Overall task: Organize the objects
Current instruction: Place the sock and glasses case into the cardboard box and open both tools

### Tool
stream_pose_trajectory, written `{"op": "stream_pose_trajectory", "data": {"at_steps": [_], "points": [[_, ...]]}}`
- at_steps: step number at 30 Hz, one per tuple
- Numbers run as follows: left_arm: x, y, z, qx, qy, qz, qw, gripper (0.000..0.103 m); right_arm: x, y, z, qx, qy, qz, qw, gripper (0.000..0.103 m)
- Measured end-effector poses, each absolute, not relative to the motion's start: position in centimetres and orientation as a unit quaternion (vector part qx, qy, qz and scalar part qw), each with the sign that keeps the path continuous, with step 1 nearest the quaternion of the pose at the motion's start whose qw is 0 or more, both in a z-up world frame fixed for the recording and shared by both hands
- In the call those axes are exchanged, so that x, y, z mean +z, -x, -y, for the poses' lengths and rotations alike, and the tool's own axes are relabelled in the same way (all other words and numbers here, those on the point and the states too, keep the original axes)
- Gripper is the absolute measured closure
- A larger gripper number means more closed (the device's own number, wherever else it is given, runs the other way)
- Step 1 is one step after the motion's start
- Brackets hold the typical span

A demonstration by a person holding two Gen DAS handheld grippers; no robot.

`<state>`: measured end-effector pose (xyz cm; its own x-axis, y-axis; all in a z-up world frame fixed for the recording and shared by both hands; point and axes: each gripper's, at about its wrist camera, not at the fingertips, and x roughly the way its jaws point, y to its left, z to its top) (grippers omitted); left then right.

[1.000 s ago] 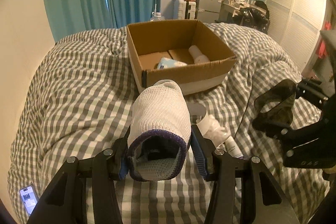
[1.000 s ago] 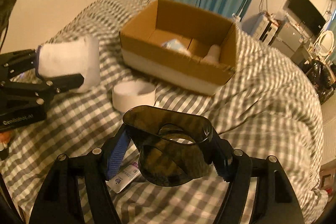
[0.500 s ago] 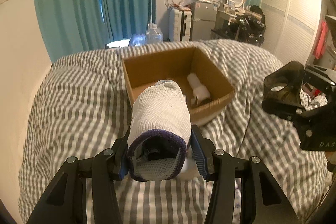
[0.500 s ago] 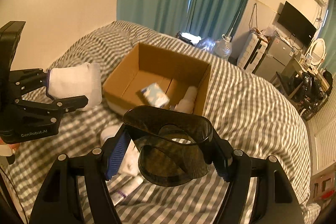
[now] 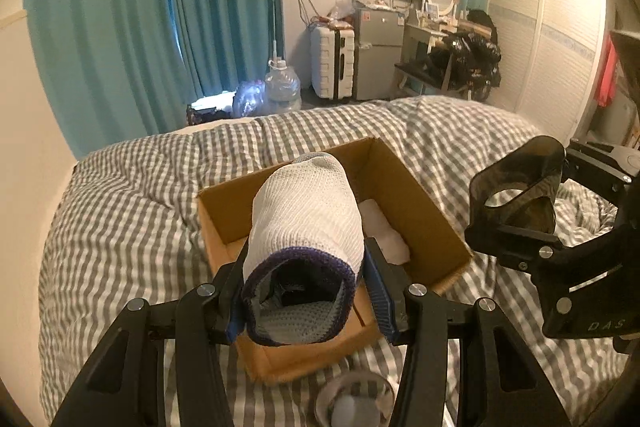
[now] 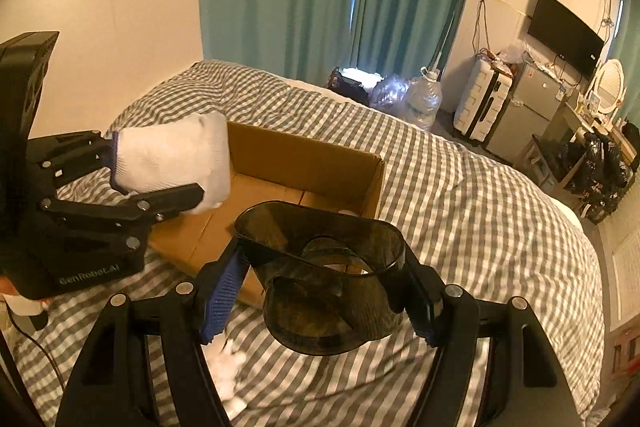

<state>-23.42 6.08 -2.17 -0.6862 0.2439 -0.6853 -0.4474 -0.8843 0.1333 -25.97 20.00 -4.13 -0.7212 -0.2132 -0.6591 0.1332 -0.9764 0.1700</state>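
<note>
An open cardboard box [image 5: 424, 203] [image 6: 304, 163] sits on the checked bed. My left gripper [image 5: 304, 259] [image 6: 192, 183] is shut on a rolled white sock with a purple cuff [image 5: 306, 223] [image 6: 172, 157] and holds it above the box's near left part. My right gripper [image 6: 324, 283] [image 5: 516, 223] is shut on a dark translucent plastic holder [image 6: 324, 279] [image 5: 516, 191], held above the box's near right corner. A white item [image 5: 382, 231] lies inside the box.
The grey checked duvet [image 5: 128, 211] [image 6: 472, 195] covers the bed. A tape roll [image 5: 352, 403] and small white items [image 6: 230, 367] lie on it in front of the box. Teal curtains, a water jug [image 5: 282, 87], a suitcase and a fridge stand beyond the bed.
Both grippers have risen and moved forward with their loads; they now hang over the box instead of over the bed in front of it.
</note>
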Motion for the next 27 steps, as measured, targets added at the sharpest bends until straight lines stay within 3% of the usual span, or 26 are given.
{"op": "stream_pose_trajectory", "data": {"at_steps": [20, 23, 26, 27], "points": [[-8.4, 29.7, -6.7, 0.876, 0.400, -0.171, 0.208, 0.051, -9.5, 31.9, -19.1, -0.913, -0.388, 0.034, 0.119, 0.032], [-8.4, 29.7, -6.5, 0.873, 0.409, -0.158, 0.214, 0.044, -9.2, 31.6, -19.4, -0.914, -0.386, 0.035, 0.123, 0.031], [-8.0, 29.3, -6.5, 0.872, 0.412, -0.146, 0.222, 0.023, -8.2, 30.9, -19.5, -0.920, -0.372, 0.036, 0.117, 0.019], [-7.6, 29.0, -6.4, 0.875, 0.409, -0.142, 0.217, 0.020, -7.9, 30.6, -19.6, -0.921, -0.370, 0.038, 0.115, 0.016]]}}
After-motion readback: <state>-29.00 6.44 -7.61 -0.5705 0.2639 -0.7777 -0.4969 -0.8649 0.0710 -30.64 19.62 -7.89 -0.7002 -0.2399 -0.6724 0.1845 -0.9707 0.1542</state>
